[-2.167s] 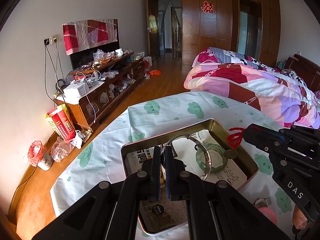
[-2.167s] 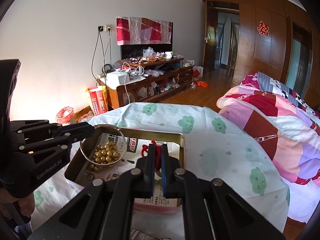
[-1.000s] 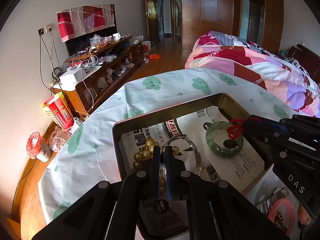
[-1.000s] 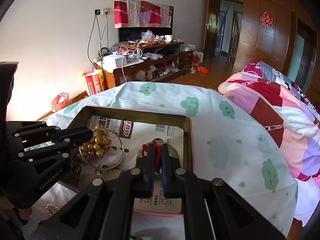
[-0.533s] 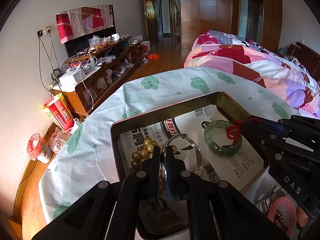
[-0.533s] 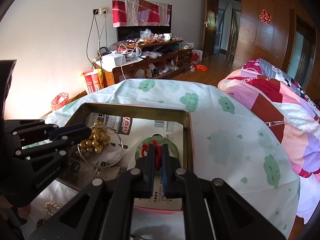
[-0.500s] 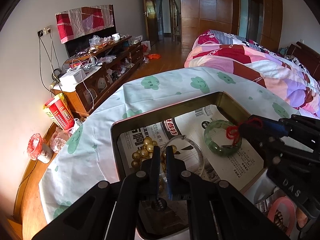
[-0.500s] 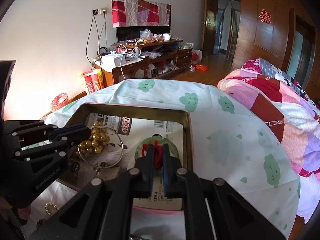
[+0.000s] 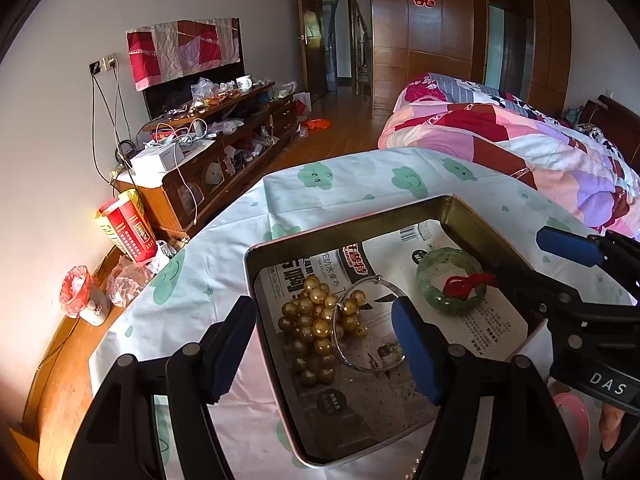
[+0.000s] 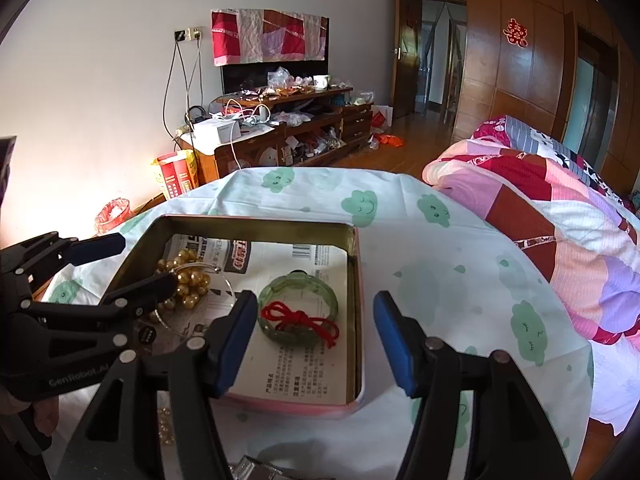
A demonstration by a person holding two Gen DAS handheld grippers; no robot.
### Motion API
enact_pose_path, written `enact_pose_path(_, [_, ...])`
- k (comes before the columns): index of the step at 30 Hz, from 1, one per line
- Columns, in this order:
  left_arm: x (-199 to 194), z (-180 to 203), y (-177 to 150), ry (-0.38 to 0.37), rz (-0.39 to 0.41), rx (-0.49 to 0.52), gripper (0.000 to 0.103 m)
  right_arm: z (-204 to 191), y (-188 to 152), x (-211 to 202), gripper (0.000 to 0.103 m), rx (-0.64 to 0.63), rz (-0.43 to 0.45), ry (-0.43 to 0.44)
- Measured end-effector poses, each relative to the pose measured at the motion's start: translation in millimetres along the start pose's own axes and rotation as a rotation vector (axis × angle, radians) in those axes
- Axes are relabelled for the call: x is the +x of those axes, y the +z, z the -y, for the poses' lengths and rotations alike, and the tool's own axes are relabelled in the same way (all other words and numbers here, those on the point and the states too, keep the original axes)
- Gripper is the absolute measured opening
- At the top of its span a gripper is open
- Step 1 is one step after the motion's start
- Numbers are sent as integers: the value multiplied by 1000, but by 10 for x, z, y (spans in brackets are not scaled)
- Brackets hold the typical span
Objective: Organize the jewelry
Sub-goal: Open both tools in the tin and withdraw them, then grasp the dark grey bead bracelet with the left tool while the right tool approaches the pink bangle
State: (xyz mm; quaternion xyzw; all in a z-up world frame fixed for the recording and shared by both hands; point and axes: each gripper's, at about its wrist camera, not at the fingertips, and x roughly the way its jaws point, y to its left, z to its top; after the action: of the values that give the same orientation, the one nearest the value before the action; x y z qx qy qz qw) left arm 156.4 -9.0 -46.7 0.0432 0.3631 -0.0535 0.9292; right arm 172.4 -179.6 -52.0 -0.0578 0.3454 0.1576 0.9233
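Over the cloud-print tablecloth (image 10: 440, 264), both grippers' jaws are opening, empty, above bangles lying in the tin (image 9: 472, 216).

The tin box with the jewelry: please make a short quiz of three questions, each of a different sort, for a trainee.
1. True or false: the green bangle lies inside the tin box.
2. Multiple choice: what is tied to the green bangle? A) a red cord B) a blue ribbon C) a silver chain
3. Fill in: the silver bangle lies partly over the gold ____.

Key
1. True. It lies on the printed paper that lines the box, and neither the left gripper nor the right gripper presses on it; both jaws are opening.
2. A, the red cord.
3. beads
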Motion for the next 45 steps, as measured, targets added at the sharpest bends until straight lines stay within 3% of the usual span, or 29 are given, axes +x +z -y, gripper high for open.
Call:
enact_pose_path(10, [-193,-158,-117,11,1,-51,71,6,-142,-183,69,3,-1,9])
enact_pose_path(20, [-551,-281,-533,79,-29,-67,71,0,-491,-504,78,-16,-12,-19])
enact_pose_path(32, [-780,48,-994,65,-87,11,71,84,-1010,-791,78,34,-55,-51])
enact_pose_path(43, [-686,101,-1163,75,-121,23,70,94,-1056,-803,78,36,-42,-58])
enact_pose_path(45, [-692,116,-1159,66,-116,31,61,134,-1075,-758,78,41,-55,-73])
